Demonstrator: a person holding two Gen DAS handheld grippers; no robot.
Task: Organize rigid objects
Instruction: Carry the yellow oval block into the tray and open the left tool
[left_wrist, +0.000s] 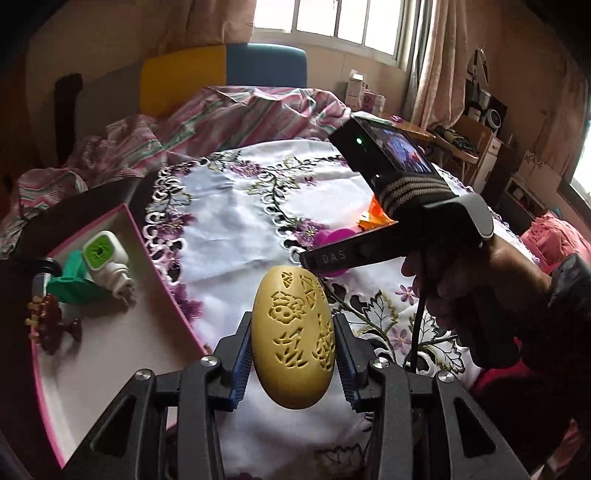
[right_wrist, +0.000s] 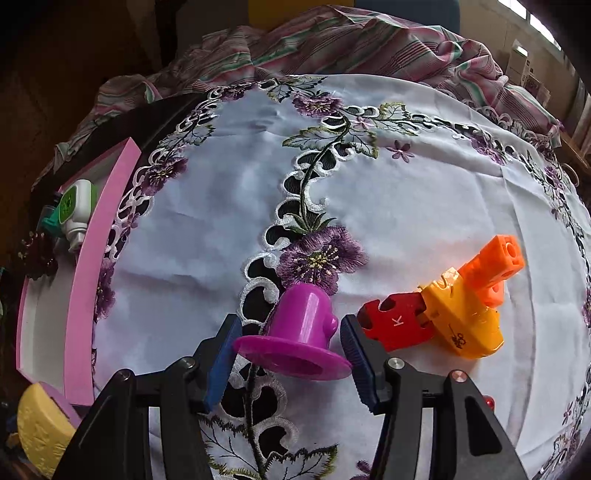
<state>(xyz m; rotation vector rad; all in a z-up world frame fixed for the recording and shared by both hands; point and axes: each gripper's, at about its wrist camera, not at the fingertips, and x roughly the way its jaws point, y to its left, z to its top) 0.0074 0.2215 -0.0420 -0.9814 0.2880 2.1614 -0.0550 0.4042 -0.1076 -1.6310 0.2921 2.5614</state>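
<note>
The left gripper (left_wrist: 293, 347) clamps a yellow egg (left_wrist: 293, 338) between its blue pads, lifted above the cloth (left_wrist: 229, 221). The egg's face carries carved cut-out figures, some like characters, which I cannot read. To the left lies a pink box (left_wrist: 173, 295), open, with a white and green bottle (left_wrist: 105, 260), a teal piece (left_wrist: 72, 286) and a dark red flower piece (left_wrist: 48, 321) inside near its far end.

The right gripper (right_wrist: 290, 345) has its jaws around a purple cup (right_wrist: 301, 332) that lies tipped on the cloth, flared rim nearest; the right pad touches its side, while contact on the left is unclear, so whether it is truly gripped cannot be told. Just right of it sit a red piece (right_wrist: 395, 325) marked "K", a yellow piece (right_wrist: 465, 317) with small black print too fine to read, and an orange piece (right_wrist: 495, 266), touching one another in a row running far-right.

Only the left wrist view shows the other tool's body, lettered "DAS", its lit screen and the hand (left_wrist: 465, 288) holding it. Only the right wrist view shows the "K", and the egg as a yellow edge at its near-left corner beside the box.
</note>
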